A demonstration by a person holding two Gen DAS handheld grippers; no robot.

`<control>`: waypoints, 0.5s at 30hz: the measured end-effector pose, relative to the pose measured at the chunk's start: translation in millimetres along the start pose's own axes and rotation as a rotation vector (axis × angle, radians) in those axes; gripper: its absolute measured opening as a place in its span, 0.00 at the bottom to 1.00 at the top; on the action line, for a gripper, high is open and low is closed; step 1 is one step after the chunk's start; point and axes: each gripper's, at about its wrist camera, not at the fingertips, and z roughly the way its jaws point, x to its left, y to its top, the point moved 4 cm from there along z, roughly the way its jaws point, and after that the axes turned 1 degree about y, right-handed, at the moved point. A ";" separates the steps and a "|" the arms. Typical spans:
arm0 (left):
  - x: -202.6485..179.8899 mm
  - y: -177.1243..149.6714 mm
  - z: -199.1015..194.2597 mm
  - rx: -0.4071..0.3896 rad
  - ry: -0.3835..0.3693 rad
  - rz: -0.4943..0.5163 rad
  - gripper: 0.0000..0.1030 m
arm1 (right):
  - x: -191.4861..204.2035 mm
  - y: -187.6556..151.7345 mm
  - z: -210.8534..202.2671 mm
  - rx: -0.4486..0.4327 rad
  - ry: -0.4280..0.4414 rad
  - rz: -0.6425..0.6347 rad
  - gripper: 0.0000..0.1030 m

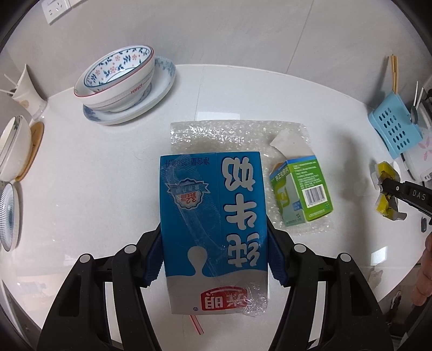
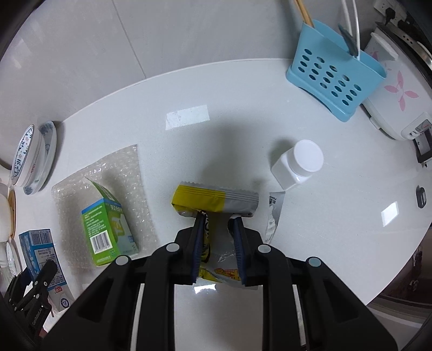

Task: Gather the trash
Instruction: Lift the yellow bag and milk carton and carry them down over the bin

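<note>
Level tongs (clamping milk carton)

Home kitchen. Evidence: white stone-look counter set against a pale tiled wall, with a socket on it. Crockery: floral bowls stacked on a plate at the counter's back left; further bowls and a patterned plate at the left edge. Blue perforated utensil holder with chopsticks upright in it. White rice cooker with pink flower print just beside the holder, at the counter's right end. Paper cup near the wall, left.
</note>
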 end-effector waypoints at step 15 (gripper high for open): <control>-33.9 -28.8 -41.2 -0.041 -0.028 0.024 0.60 | -17.0 -28.6 -68.6 -0.095 0.105 -0.020 0.19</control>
